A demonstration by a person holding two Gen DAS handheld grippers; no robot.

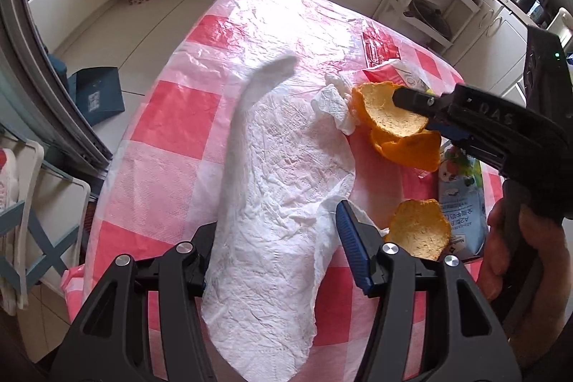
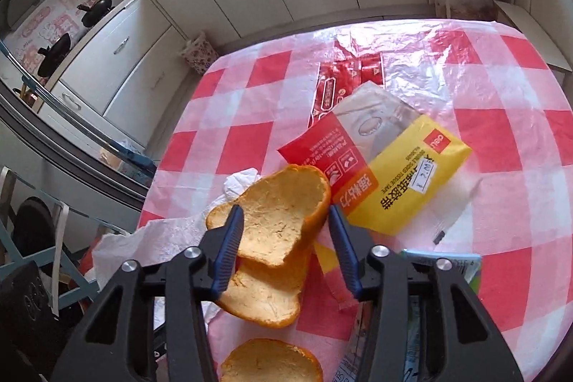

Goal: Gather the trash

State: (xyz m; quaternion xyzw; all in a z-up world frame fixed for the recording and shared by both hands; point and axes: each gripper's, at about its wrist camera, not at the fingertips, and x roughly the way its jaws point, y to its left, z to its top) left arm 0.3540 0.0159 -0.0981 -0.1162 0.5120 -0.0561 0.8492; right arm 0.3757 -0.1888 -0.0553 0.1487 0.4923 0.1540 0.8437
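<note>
The right claw point(image 2: 284, 231) straddles the upper orange peel point(image 2: 283, 213) on the checked worktop point(image 2: 501, 131), pads not yet pressing; it should pinch the rim squarely. The left claw point(image 1: 275, 260) hangs unclenched around a white paper towel point(image 1: 272, 203).

On my right-wrist feed the yellow tape packet point(image 2: 404, 181) reads "deli" and "DOUBLE SIDED TISSUE TAPE", upside down; left view, right gripper point(image 1: 412, 101) body's embossed letters look like "DAS".
</note>
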